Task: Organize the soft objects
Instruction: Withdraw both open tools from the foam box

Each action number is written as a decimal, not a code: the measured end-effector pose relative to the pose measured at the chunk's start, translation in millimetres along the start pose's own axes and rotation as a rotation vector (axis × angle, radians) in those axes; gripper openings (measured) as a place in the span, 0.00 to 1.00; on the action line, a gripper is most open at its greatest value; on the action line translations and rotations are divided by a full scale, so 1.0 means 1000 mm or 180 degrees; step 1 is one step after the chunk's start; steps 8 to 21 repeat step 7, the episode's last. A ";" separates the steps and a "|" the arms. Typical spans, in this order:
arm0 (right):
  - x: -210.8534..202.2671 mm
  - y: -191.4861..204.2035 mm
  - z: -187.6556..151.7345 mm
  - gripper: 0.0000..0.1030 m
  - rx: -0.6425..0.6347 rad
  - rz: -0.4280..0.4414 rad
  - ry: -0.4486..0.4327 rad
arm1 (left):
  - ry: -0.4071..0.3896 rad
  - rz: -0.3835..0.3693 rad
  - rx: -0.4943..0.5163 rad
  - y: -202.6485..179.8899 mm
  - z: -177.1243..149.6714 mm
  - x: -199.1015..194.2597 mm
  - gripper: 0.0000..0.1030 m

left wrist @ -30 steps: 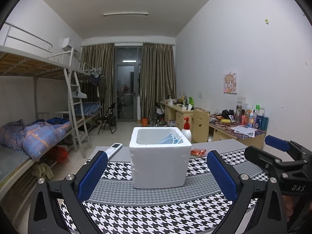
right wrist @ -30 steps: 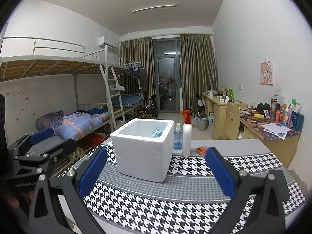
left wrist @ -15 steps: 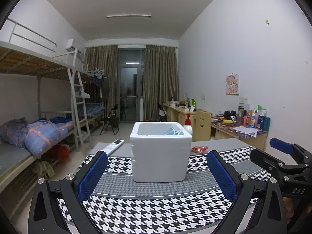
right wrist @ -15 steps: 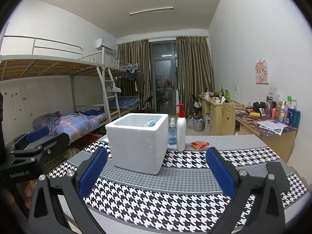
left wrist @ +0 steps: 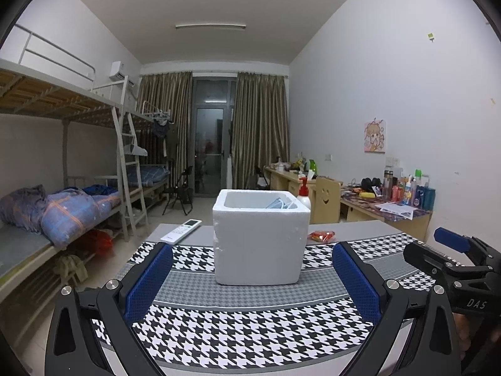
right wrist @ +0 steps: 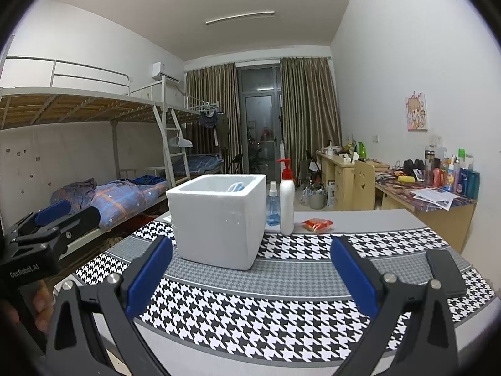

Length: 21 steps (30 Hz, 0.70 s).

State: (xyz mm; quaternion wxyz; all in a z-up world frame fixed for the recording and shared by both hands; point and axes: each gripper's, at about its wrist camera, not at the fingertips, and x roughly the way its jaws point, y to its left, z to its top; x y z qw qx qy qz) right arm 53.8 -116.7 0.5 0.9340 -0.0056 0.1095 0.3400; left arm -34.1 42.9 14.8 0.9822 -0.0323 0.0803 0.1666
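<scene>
A white foam box (left wrist: 258,241) (right wrist: 217,219) stands on the houndstooth tablecloth (left wrist: 250,322) (right wrist: 281,307). Light blue face masks (left wrist: 280,203) (right wrist: 236,186) poke up inside it. My left gripper (left wrist: 252,285) is open with nothing between its blue pads, low over the near part of the cloth, facing the box. My right gripper (right wrist: 250,277) is open and empty too, a little to the right of the box. Each gripper shows in the other's view: the right one (left wrist: 454,260) at the right edge, the left one (right wrist: 47,232) at the left edge.
A white pump bottle with a red top (right wrist: 286,200) and a small blue spray bottle (right wrist: 271,206) stand behind the box. An orange packet (right wrist: 317,224) (left wrist: 321,236), a white remote (left wrist: 180,232) and a black phone (right wrist: 444,271) lie on the table. Bunk beds left, desks right.
Both grippers have dropped lower and tilted up, so the box rim now sits nearer eye level and less of its inside shows. Both stay open and empty.
</scene>
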 end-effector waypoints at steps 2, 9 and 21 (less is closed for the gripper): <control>0.001 0.000 -0.002 0.99 0.0016 -0.0021 0.0013 | 0.0013 0.0011 -0.0007 0.000 -0.002 0.002 0.99; 0.004 0.000 -0.004 0.99 0.0000 -0.0025 0.0040 | 0.0042 0.0018 -0.0012 -0.003 -0.004 0.004 0.99; 0.004 0.000 -0.004 0.99 0.0000 -0.0025 0.0040 | 0.0042 0.0018 -0.0012 -0.003 -0.004 0.004 0.99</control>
